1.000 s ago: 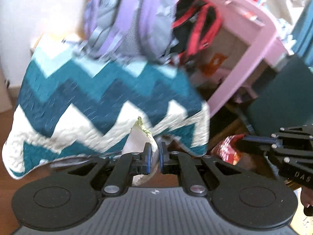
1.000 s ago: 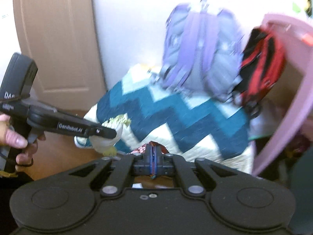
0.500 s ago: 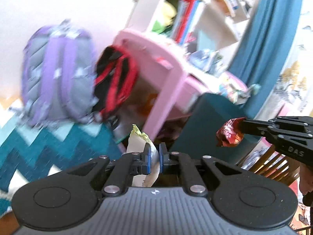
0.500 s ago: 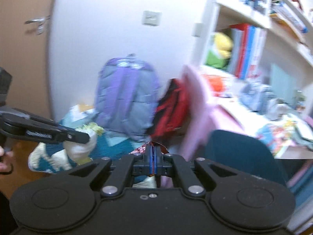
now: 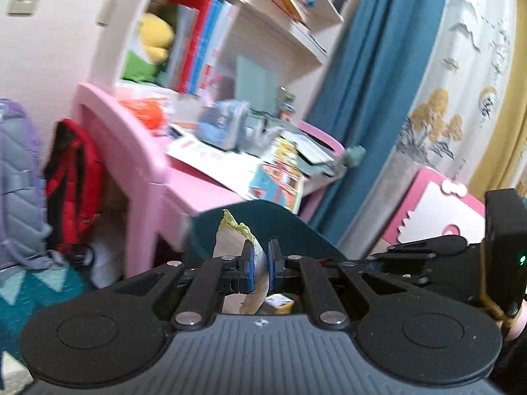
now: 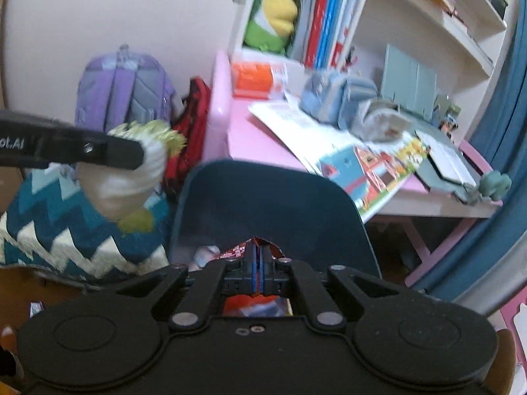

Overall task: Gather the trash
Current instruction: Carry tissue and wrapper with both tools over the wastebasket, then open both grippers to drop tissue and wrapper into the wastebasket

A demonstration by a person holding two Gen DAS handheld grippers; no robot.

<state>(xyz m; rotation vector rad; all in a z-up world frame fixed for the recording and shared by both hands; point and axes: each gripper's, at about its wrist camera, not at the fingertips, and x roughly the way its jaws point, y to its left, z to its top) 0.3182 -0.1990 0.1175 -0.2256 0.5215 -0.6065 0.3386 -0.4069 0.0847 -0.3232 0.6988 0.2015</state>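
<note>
My left gripper (image 5: 260, 265) is shut on a white wrapper with yellow-green ends (image 5: 230, 240); the same wrapper (image 6: 128, 177) shows in the right wrist view, held up at the left by the left gripper's fingers (image 6: 108, 153). My right gripper (image 6: 258, 271) is shut on a red snack wrapper (image 6: 253, 247). Both are held in front of a dark teal bin (image 6: 270, 207), which also shows in the left wrist view (image 5: 296, 230). Some trash (image 6: 206, 253) lies inside the bin. The right gripper's body (image 5: 428, 256) shows at the right of the left wrist view.
A pink desk (image 6: 250, 138) with books, papers and a blue pencil case (image 6: 339, 98) stands behind the bin. Purple (image 6: 122, 89) and red (image 6: 191, 125) backpacks lean at its left. A zigzag blanket (image 6: 49, 230) lies left. A blue curtain (image 5: 372, 105) hangs right.
Both grippers have swung right and up, from the blanket and backpacks toward the desk and the teal bin. Each still holds its wrapper. The right gripper has dropped lower beside the left.
</note>
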